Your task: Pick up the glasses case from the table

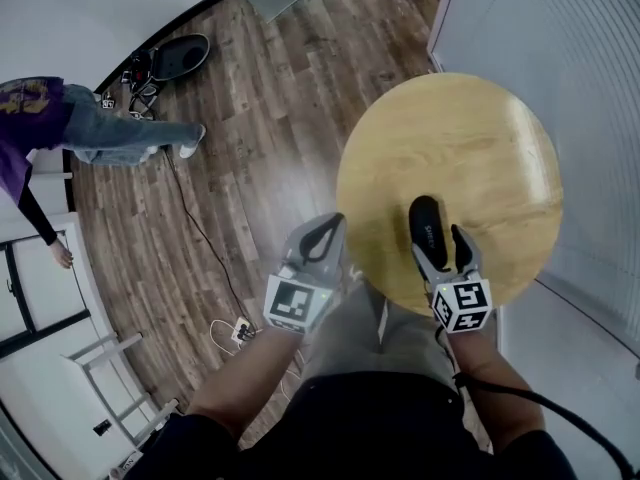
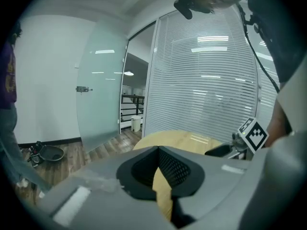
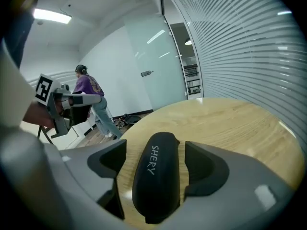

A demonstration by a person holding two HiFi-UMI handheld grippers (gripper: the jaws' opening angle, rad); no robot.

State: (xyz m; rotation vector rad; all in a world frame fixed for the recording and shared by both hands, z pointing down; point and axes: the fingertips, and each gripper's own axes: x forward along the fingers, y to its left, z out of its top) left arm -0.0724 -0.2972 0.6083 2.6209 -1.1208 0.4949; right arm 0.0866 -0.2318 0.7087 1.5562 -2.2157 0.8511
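Observation:
A black glasses case (image 1: 427, 223) (image 3: 156, 176) with white lettering lies on the round wooden table (image 1: 450, 138) (image 3: 230, 128), near its front edge. My right gripper (image 1: 442, 246) (image 3: 156, 150) is open and straddles the case's near end. One jaw stands on each side, with a thin gap between each pad and the case. My left gripper (image 1: 322, 230) (image 2: 158, 150) hangs beside the table's left edge, over the floor. Its jaws meet at the tips with nothing between them.
A person in a purple top and jeans (image 1: 100, 133) (image 3: 88, 92) stands on the wood floor to the left. A cable runs to a power strip (image 1: 238, 330) near my feet. A wall of blinds (image 1: 560, 48) runs along the right of the table.

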